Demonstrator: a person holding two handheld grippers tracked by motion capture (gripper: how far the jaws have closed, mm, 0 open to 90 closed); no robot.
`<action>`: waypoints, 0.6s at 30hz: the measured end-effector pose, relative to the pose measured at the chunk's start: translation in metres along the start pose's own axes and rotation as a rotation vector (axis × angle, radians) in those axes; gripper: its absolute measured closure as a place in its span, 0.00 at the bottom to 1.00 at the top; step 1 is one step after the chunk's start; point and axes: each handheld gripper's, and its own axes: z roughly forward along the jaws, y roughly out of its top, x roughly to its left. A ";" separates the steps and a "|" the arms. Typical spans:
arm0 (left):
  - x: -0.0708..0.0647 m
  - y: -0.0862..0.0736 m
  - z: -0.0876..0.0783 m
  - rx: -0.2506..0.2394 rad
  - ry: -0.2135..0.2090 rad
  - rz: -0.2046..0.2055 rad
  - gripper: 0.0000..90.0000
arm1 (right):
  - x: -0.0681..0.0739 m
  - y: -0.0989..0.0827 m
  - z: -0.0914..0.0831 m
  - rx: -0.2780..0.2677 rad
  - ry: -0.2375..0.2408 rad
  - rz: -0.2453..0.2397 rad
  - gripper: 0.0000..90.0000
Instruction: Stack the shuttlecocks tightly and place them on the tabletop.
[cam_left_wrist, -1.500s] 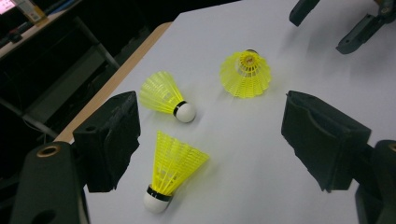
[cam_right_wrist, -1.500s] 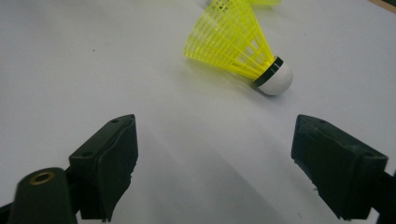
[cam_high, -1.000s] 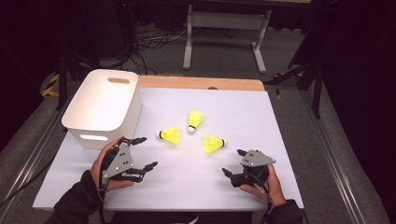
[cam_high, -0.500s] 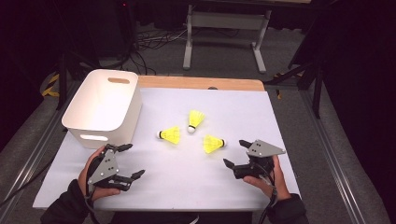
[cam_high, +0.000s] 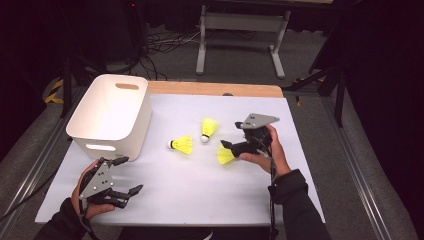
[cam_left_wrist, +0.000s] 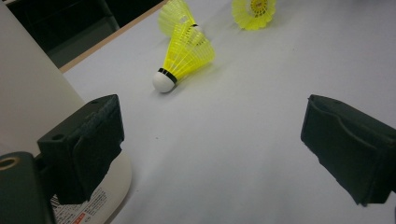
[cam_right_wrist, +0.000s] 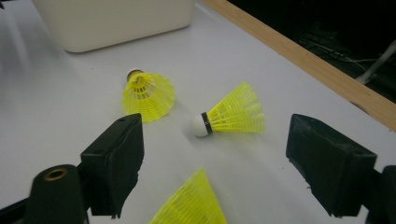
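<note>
Fingers of your left gripper (cam_high: 131, 175) had just been spreading, released over bare tabletop (cam_high: 200, 190); your right gripper (cam_high: 226, 146), closing slightly, stayed released at the nearest shuttlecock (cam_high: 226, 155), two more shuttlecocks (cam_high: 182, 144) beyond, bin (cam_high: 112, 112) farthest

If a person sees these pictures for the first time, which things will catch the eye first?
Three bright yellow shuttlecocks lie close together in the middle of the white table. The right gripper hovers open right at the nearest shuttlecock. A white bin stands at the table's far left, and the left gripper waits open in front of it.
</note>
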 end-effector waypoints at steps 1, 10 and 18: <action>0.000 0.000 0.000 -0.005 0.000 -0.003 0.07 | -0.005 0.004 0.007 0.018 -0.003 0.000 0.24; 0.000 0.000 0.000 -0.017 -0.010 -0.006 0.07 | -0.040 0.030 0.067 0.140 0.023 0.065 0.25; 0.000 -0.001 0.000 -0.018 -0.018 -0.007 0.07 | -0.053 0.040 0.109 0.234 0.017 0.091 0.27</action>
